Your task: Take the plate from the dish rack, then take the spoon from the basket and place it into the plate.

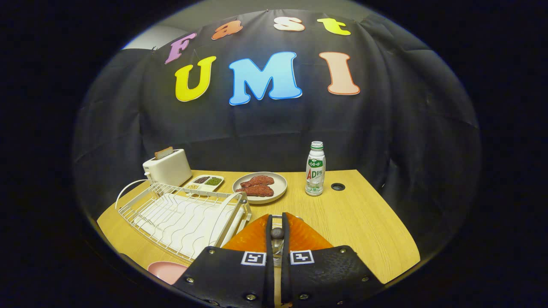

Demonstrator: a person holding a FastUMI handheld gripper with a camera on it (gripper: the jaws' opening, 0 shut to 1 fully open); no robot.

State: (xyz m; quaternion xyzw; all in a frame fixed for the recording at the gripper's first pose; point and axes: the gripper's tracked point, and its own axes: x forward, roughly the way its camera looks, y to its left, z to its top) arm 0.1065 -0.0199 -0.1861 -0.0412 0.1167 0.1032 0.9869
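Apparently the gripper point(277, 219) is pinched on a thin spoon point(277, 233) above the orange basket point(252, 237) (probably); pink plate point(166, 270) near left. Spoon light, stiff, slippery: hold mid-handle.

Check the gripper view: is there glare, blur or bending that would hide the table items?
Gripper view: even light, sharp focus on the bottle and the plate of meat; fisheye bending curves the table edge and the dish rack; no strong glare; the gripper, fingers nearly closed, looms large and hides most of the orange item.
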